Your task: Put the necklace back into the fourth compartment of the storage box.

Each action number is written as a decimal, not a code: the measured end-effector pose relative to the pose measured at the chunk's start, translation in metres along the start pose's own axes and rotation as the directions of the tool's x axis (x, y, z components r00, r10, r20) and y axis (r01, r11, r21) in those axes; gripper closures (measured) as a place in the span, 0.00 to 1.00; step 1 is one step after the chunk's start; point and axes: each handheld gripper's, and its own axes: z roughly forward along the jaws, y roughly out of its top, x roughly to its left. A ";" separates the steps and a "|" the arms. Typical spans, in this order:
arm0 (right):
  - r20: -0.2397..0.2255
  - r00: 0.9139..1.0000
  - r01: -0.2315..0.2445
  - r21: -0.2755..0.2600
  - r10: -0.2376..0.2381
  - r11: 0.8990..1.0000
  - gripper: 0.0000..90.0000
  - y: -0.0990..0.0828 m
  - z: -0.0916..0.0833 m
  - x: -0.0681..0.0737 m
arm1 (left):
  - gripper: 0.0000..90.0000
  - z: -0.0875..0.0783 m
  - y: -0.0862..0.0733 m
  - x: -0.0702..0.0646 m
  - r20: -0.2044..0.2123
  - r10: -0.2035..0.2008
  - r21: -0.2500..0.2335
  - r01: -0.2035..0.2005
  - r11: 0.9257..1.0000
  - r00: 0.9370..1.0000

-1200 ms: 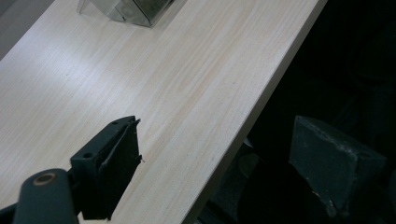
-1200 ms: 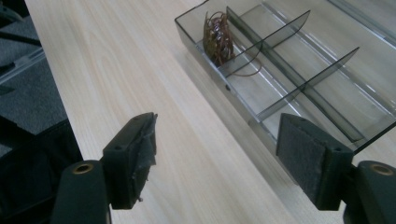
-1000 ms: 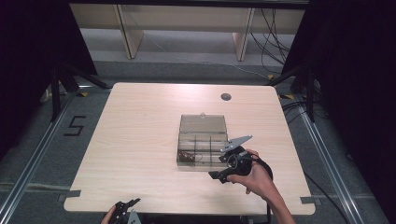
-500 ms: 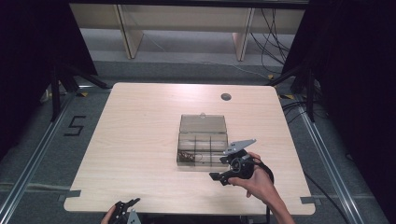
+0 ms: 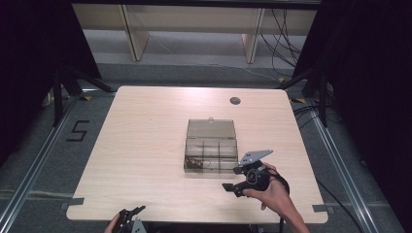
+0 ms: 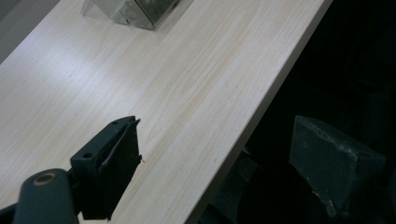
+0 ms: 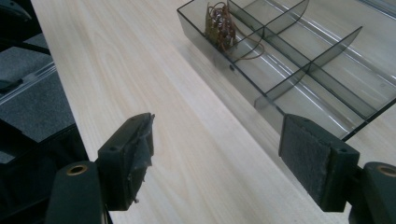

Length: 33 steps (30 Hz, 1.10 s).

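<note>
right tool (image 5: 236, 178): jaws wide, empty, just beside box (image 5: 211, 144)
left tool (image 5: 130, 217): jaws apart, empty, counter (image 5: 145, 126) edge
box: mid-counter, lid up, bands (image 7: 222, 22) in corner cell
step: likely approach; next needs reaching in

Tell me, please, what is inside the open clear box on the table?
The clear box has several compartments. One corner compartment holds a tangle of brown rubber bands. The other compartments that show look empty, though some are cut off in the right gripper view.

Right tool (image 5: 232, 178) held low in right hand (image 5: 272, 194), jaws apart, left tool (image 5: 130, 217) also wide
</note>
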 end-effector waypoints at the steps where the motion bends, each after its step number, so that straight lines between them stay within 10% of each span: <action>1: -0.007 1.000 0.013 -0.008 -0.013 1.000 0.30 -0.001 -0.001 0.000 | 0.17 0.001 0.000 0.000 -0.012 -0.001 -0.005 0.001 1.000 1.000; 33: -0.039 0.999 -0.040 -0.025 0.039 0.999 0.26 -0.034 -0.003 0.007 | 0.17 0.001 0.000 -0.001 -0.012 0.001 -0.006 -0.001 1.000 1.000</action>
